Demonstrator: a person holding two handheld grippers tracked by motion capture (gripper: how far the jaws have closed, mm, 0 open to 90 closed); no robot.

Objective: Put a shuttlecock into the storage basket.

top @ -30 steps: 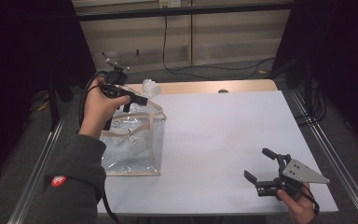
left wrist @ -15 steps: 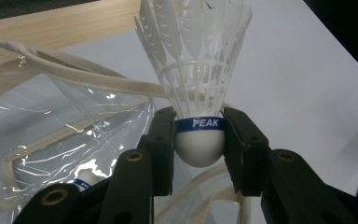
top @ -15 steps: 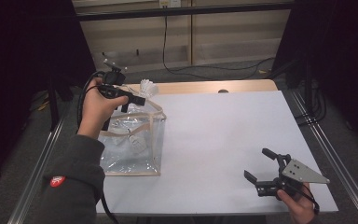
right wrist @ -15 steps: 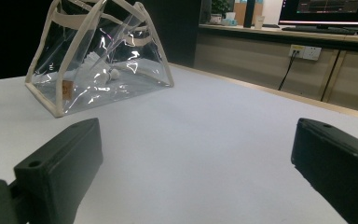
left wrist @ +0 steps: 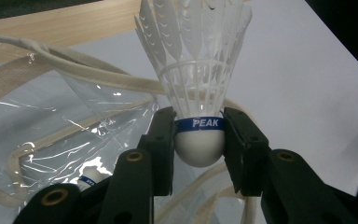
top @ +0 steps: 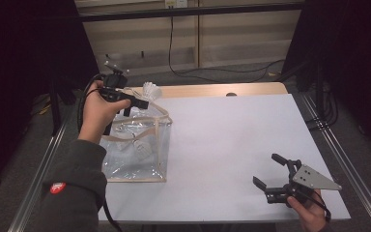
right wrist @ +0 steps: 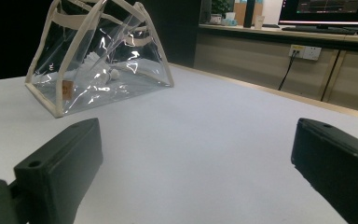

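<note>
A white feather shuttlecock [left wrist: 199,84] with a blue band around its cork is clamped between the jaws of my left gripper [left wrist: 199,140]. In the high view that left gripper [top: 142,99] hovers over the far end of a clear plastic bag [top: 137,145] with cream trim, the shuttlecock [top: 150,90] poking out past it. Another shuttlecock [top: 137,145] lies inside the bag [right wrist: 102,60], seen again in the left gripper view [left wrist: 89,179]. My right gripper [top: 270,171] stands open and empty near the table's front right corner, its jaws spread wide in its own view [right wrist: 196,158].
The white table [top: 232,140] has a wooden strip along its far edge. Metal rails run down both sides. Cables hang behind the table, and a counter with a wall socket [right wrist: 307,52] lies beyond it in the right gripper view.
</note>
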